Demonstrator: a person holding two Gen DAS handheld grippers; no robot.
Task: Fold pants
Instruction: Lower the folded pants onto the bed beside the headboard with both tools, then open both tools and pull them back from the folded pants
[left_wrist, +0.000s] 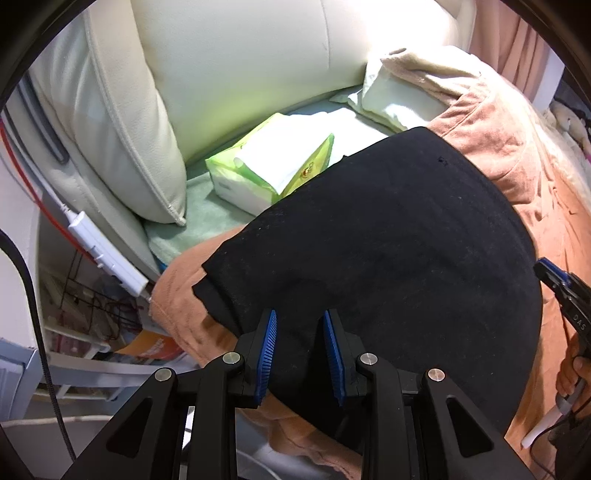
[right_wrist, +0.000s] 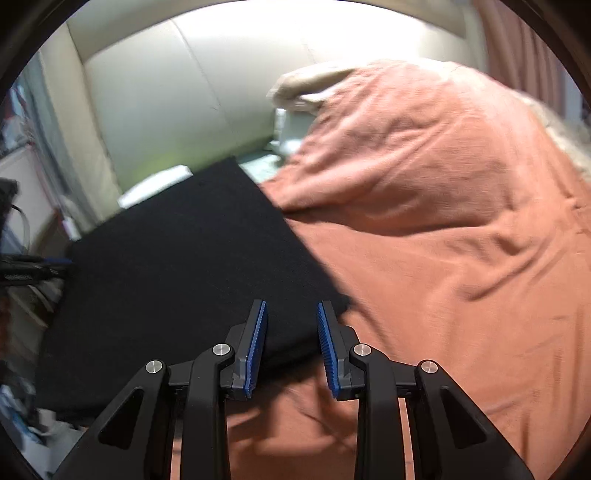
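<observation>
The black pants (left_wrist: 388, 251) lie folded into a flat, roughly square packet on an orange blanket (left_wrist: 517, 177). My left gripper (left_wrist: 299, 317) hovers over the packet's near left edge, jaws apart, with nothing between the blue pads. In the right wrist view the same pants (right_wrist: 184, 266) fill the left half, and my right gripper (right_wrist: 291, 306) sits over their near right corner, open and holding nothing. The right gripper (left_wrist: 550, 277) also shows at the right edge of the left wrist view, held by a hand (left_wrist: 572, 369).
A green and white tissue pack (left_wrist: 269, 166) lies beyond the pants, beside cream cushions (left_wrist: 122, 122). The orange blanket (right_wrist: 443, 221) is bunched into a mound on the right. A white power strip (left_wrist: 107, 254) and cluttered shelves are at the left, past the bed's edge.
</observation>
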